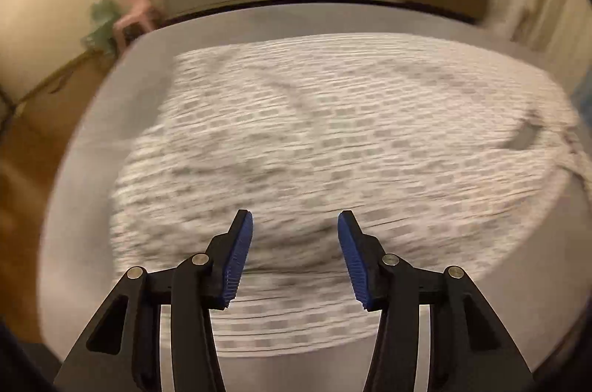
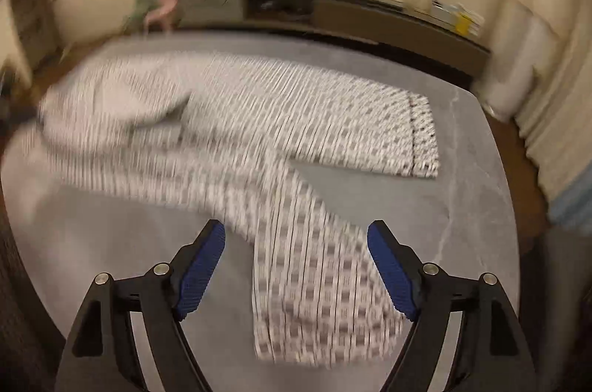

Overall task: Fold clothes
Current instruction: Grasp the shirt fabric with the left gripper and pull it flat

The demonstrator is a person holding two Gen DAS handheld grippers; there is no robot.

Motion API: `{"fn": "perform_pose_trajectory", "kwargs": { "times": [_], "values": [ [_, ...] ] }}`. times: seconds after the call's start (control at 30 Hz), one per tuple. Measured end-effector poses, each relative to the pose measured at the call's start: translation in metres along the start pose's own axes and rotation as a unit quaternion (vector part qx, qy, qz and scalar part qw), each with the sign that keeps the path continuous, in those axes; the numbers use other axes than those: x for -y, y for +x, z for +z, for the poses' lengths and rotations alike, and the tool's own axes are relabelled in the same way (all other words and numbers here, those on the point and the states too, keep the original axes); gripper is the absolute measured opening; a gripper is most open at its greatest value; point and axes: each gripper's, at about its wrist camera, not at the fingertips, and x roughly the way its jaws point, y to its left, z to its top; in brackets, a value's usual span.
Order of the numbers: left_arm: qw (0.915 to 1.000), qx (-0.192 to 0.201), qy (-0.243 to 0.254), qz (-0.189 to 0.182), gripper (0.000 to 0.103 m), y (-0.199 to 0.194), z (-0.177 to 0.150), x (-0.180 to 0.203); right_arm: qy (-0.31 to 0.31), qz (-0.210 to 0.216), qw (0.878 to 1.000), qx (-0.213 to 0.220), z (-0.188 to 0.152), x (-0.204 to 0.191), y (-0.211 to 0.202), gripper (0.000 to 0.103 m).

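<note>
Checked trousers on grey table

Warm dim indoor light; heavy motion blur; fisheye bending, dark corners.

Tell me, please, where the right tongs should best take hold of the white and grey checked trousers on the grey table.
Probably at the hem of the near leg of the white and grey checked trousers. It lies flat between the open right tongs, so come straight down and pinch the edge. The far leg lies farther away.
</note>
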Motion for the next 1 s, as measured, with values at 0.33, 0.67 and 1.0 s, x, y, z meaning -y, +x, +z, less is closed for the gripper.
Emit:
{"fn": "perform_pose_trajectory", "kwargs": {
  "times": [0.33, 0.67, 1.0],
  "values": [
    [0.9884, -0.058, 0.138, -0.027, 0.053, 0.051, -0.008, 0.112, -0.033, 0.000, 0.995, -0.094, -0.023, 0.009, 0.042, 0.007],
    [0.9842, 0.041, 0.048, 0.165, 0.054, 0.048, 0.027, 0.054, 0.395, -0.155, 0.905, -0.010, -0.014, 0.220, 0.034, 0.039],
    [0.9934, 0.051, 0.101, 0.014, 0.075, 0.011, 0.009, 0.081, 0.071, -0.066, 0.993, 0.068, 0.020, 0.084, 0.008, 0.075]
  ]
}}
